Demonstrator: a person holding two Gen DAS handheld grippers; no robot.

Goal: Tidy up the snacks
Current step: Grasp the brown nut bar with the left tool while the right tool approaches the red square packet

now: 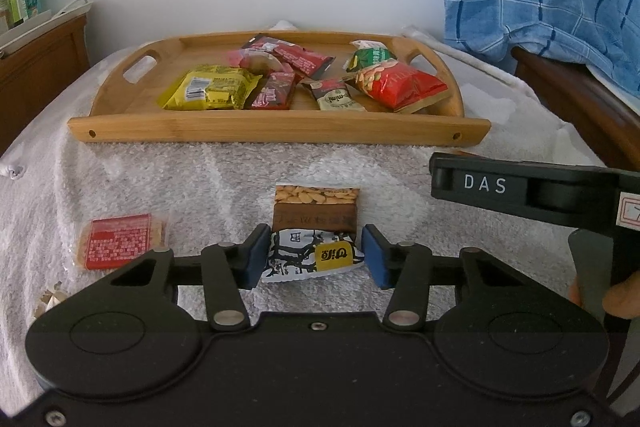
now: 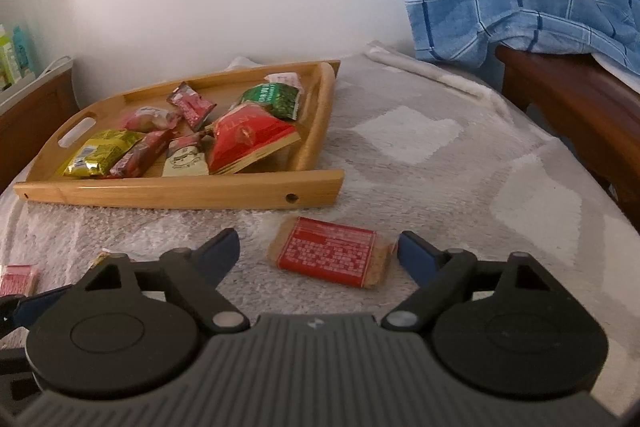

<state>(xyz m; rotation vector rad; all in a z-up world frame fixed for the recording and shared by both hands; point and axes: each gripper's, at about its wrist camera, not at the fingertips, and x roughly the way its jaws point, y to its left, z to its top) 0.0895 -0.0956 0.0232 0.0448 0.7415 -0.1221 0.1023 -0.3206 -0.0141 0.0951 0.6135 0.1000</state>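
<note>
Left wrist view
Left gripper: sitting low over the towel, its blue pads partly open and flanking a white packet; pads are lying just beside the wrapper's two ends, and whether they are pinching it I cannot tell.
Packet axis: running across, pad to pad, so the closing line is matching it.
Nut pack: lying just beyond the packet, touching or overlapping it.
Red bar: resting on the towel to the left, apart from the fingers.
Tray: waiting straight ahead, already holding a heap of snacks.
Right gripper: showing here only as a black body at the right edge.

Right wrist view
Right gripper: spreading wide and holding nothing.
Second bar: lying flat between the open fingers, nearer the right pad, its long axis running roughly across the gap.
Tray: sitting ahead and to the left.
Judgement: each hand is nearest its own snack; the left looks further along.
</note>
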